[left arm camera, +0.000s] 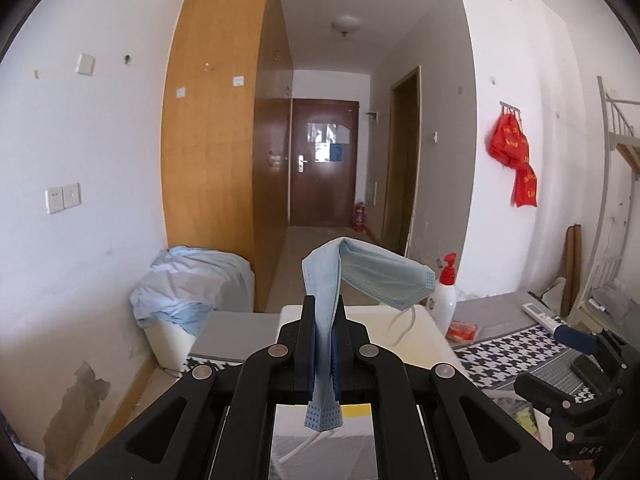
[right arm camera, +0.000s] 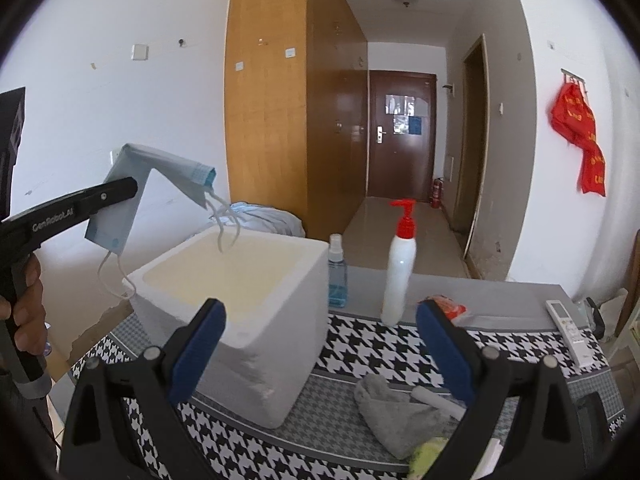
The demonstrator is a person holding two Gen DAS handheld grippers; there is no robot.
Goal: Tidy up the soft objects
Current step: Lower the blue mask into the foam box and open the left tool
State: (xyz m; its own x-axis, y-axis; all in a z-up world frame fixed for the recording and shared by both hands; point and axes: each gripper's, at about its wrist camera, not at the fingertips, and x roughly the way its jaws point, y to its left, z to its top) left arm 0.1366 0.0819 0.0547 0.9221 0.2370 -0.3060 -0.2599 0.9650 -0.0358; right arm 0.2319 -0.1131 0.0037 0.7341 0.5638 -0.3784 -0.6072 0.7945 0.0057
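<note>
My left gripper (left arm camera: 324, 304) is shut on a light blue face mask (left arm camera: 376, 276), which folds over above the fingers with its ear loops dangling. In the right wrist view that mask (right arm camera: 120, 208) hangs above the left rim of a white foam box (right arm camera: 248, 320), held by the left gripper (right arm camera: 128, 188) in a person's hand. My right gripper (right arm camera: 320, 320) stands open with blue pads, nothing between them. A grey cloth (right arm camera: 396, 408) lies on the houndstooth mat just in front of it, beside a white tube and something yellow-green (right arm camera: 430, 454).
On the table stand a white pump bottle with a red top (right arm camera: 400, 268), a blue spray bottle (right arm camera: 337, 276), a red packet (right arm camera: 452, 308) and a remote control (right arm camera: 570, 330). A covered bin (left arm camera: 188, 288) sits left of the table by the wooden wardrobe.
</note>
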